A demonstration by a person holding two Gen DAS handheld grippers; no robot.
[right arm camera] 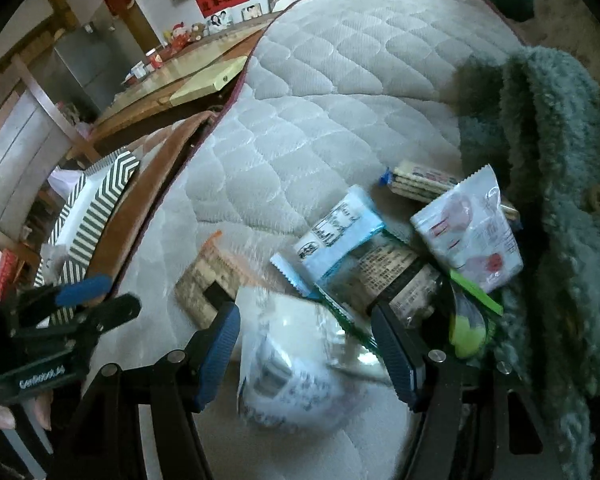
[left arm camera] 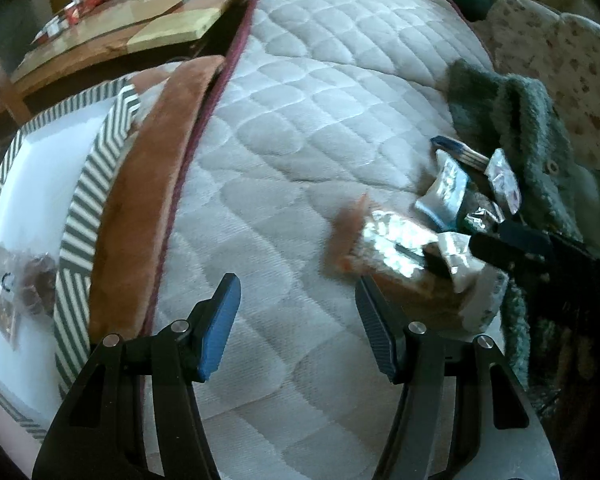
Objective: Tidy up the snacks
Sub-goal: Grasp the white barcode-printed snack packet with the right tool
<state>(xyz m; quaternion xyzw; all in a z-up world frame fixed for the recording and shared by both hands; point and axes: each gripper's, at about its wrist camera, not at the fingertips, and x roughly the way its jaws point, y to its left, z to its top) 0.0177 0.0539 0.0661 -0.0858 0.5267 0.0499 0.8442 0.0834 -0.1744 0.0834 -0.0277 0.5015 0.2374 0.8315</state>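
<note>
The snacks lie in a loose pile on the quilted mattress (right arm camera: 300, 128), on its right side against a green fleece garment (right arm camera: 552, 200). The pile holds a white-and-blue packet (right arm camera: 332, 236), a white-and-pink packet (right arm camera: 470, 232), a stack of wafer bars (right arm camera: 420, 182), a dark printed packet (right arm camera: 392, 276) and a foil-and-orange packet (right arm camera: 208, 280) at the left of the heap.

A blurred white packet (right arm camera: 296, 364) sits between the fingers of the right tongs (right arm camera: 306, 348). Whether the pads press on it cannot be told; the jaws stand partly apart.

The left tongs (left arm camera: 298, 328) are released, with nothing between the blue pads and only bare mattress beneath. They hang to the left of the pile, with the foil-and-orange packet just beyond the right finger.

Left of the mattress, past a brown plush strip (left arm camera: 140, 200), stands a white box with a green-striped rim (left arm camera: 100, 168). One clear-wrapped snack (left arm camera: 16, 284) lies inside it.

Fingertips (right arm camera: 4, 412) of a person show at the lower left of the right wrist view, under the left tongs' body.
</note>
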